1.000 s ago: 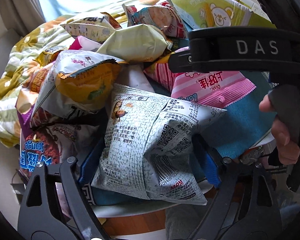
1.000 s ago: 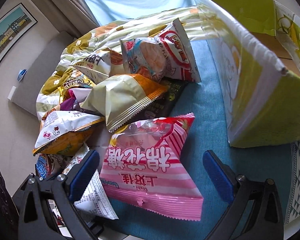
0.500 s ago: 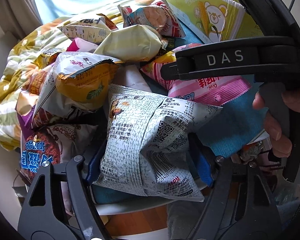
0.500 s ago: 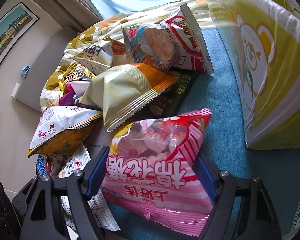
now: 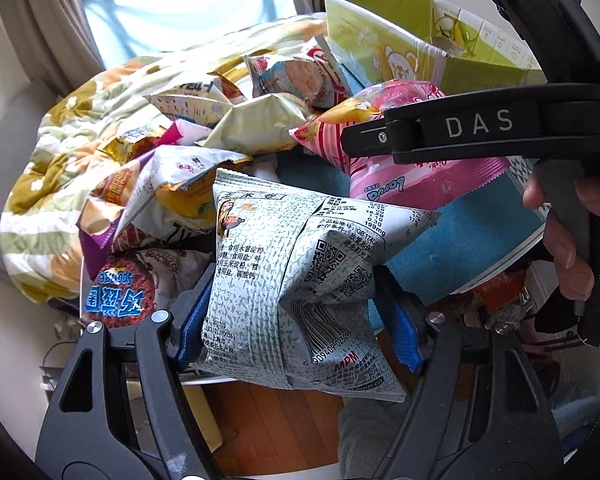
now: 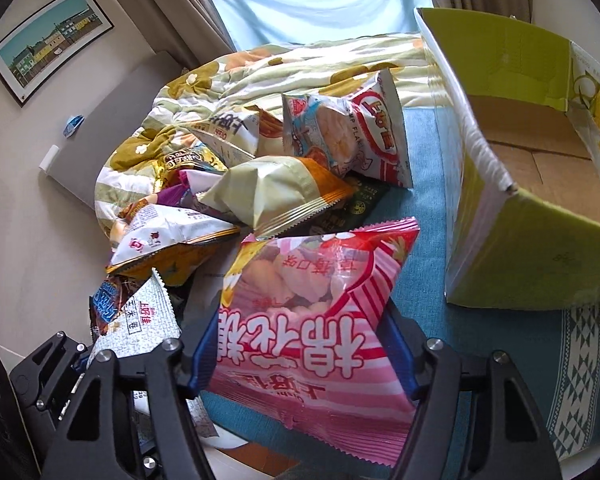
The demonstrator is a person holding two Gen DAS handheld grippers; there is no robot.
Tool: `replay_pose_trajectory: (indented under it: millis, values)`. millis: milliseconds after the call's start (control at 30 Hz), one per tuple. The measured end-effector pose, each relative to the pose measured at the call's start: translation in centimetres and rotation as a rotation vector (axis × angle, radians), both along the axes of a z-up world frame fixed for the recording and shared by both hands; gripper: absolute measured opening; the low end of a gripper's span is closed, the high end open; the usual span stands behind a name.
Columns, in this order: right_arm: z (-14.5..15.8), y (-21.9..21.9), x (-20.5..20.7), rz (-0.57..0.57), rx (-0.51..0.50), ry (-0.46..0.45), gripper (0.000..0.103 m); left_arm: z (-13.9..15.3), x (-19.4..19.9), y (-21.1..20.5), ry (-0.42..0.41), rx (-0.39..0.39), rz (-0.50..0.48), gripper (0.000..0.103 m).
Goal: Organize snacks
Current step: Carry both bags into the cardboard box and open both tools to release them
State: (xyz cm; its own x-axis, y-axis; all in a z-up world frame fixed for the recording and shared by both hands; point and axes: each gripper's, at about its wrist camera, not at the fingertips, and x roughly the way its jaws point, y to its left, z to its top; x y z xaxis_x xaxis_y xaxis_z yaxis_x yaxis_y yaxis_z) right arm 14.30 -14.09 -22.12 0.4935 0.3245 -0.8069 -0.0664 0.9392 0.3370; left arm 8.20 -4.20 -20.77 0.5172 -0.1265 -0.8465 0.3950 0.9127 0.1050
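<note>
Crinkled grey-white speckled foil snack bag (image 5: 296,280), printed with black text, QR codes and a barcode, at lower centre of the left wrist view, lifted clear of the pile. Pinched at its waist between the blue pads of the left gripper (image 5: 296,322), jaws closing on it.

Glossy pink-and-red striped snack bag (image 6: 312,312) with large red characters, at lower centre of the right wrist view, clamped between the blue pads of the right gripper (image 6: 302,354), jaws closing on it.

Behind, a heap of other snack packets (image 6: 268,196), at least seven, partly hidden. One open green cardboard box (image 6: 536,160) at right, standing on one teal cloth (image 6: 424,200). One floral quilt (image 6: 260,68) beyond. One framed picture (image 6: 48,44) upper left.
</note>
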Motion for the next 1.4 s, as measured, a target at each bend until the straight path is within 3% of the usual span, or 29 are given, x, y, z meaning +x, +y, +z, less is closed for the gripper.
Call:
replay_pose_trajectory:
  millis: [267,433,633,867,1067,1300,1400]
  values:
    - [6.4,-1.0,-2.5,0.073,-0.004,-0.106,0.065,6.3,-2.8,-1.3,-0.097,-0.032,0.065,0.071]
    - [11.0,-3.4,-3.3,0.062,-0.036,-0.223,0.065,9.7,-1.7,-2.4,-0.144,-0.069,0.085,0.071]
    - [14.2,-9.0,-1.7,-0.023,-0.057,-0.252,0.065,12.9,3.1,-5.3,-0.194,-0.113,0.059,0.071]
    - [16.0,-15.0,1.4,-0.141,-0.192,-0.250,0.065,15.0,13.2,-10.6,-0.193,-0.179,-0.031,0.071]
    - [15.6,-19.1,4.7,-0.264,-0.257,-0.213,0.065,14.4,22.9,-17.0,-0.113,-0.210,-0.139,0.072]
    - [14.2,-23.6,8.2,-0.403,-0.247,-0.162,0.065,9.3,31.1,-24.5,0.042,-0.177,-0.246,0.072]
    - [13.4,-25.1,9.1,-0.449,-0.238,-0.132,0.065,7.3,32.9,-26.0,0.075,-0.175,-0.251,0.082]
